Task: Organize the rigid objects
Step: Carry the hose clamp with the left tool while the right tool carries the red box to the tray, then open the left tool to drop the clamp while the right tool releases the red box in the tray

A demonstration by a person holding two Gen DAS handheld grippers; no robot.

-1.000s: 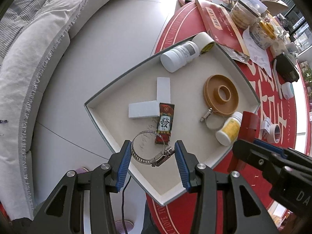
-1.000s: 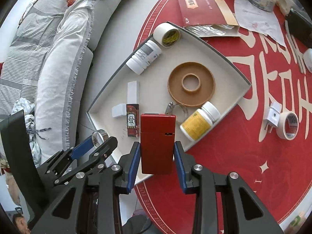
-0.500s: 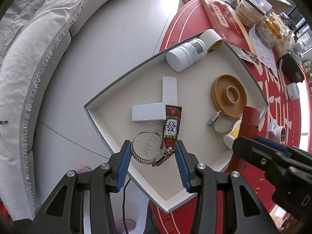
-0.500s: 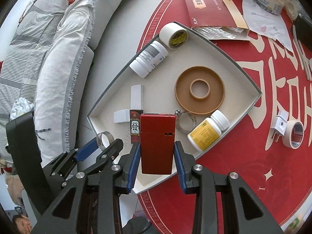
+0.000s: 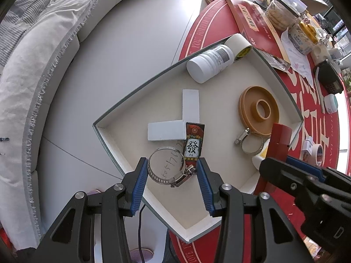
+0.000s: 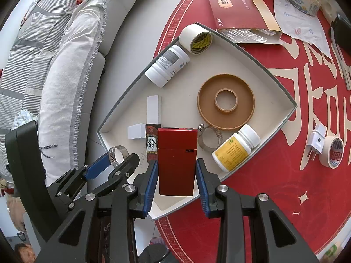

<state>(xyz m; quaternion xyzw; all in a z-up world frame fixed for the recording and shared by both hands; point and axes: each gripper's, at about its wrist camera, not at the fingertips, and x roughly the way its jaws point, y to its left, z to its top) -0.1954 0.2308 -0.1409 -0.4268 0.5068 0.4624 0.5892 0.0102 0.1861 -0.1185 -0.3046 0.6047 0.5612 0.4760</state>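
My left gripper [image 5: 171, 171] is shut on a metal hose clamp [image 5: 169, 167] and holds it above the near corner of the white fan-shaped tray [image 5: 107, 129]. My right gripper [image 6: 176, 171] is shut on a red box [image 6: 176, 161] above the tray's near edge [image 6: 291, 109]. In the tray lie a mahjong-print tile [image 5: 193, 143], two white blocks [image 5: 166, 129], a second hose clamp [image 5: 250, 141], a brown ring dish [image 5: 260, 111], a white bottle [image 5: 208, 64], a yellow-label bottle [image 6: 235, 148] and a tape roll [image 6: 196, 38].
The tray sits on a round red table [image 6: 274, 197]. A white plug [image 6: 317, 140] and a tape roll [image 6: 331, 151] lie to the right of it. A red carton [image 6: 232, 2], jars and paper stand at the back. A grey sofa [image 5: 33, 65] is to the left.
Both grippers have moved forward over the tray with their loads still held. The tray's contents have not moved.
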